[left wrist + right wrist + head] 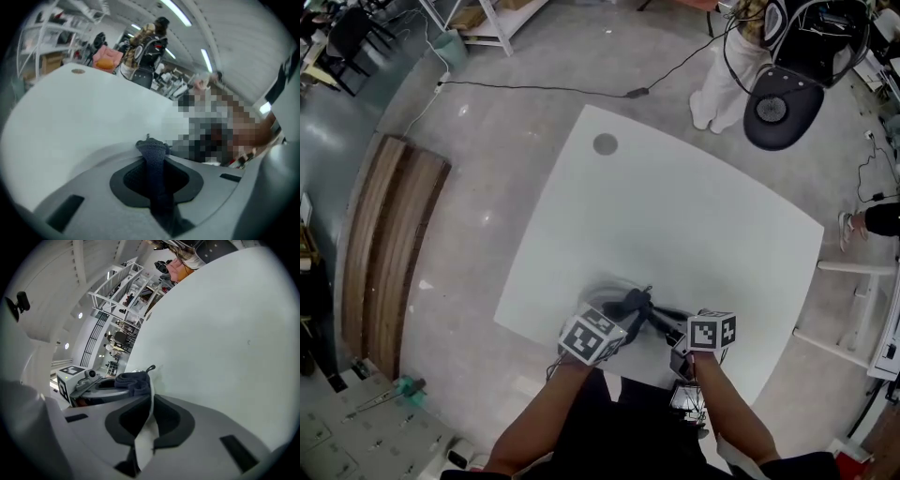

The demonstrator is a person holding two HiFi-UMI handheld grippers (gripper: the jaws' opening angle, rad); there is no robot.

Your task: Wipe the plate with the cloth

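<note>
The left gripper is clenched on a dark cloth, which bunches out past its tips. The right gripper pinches the thin white rim of the plate — both at the near edge of the white table — and the cloth presses against that rim just beyond the right jaws.

- I'm seeing the cloth showing dark blue-grey — a fine knit.
- I'm reading the plate as white.
- I'm seeing the table showing white, the floor mottled grey.
- I'm seeing black-and-white squares on each marker cube.
</note>
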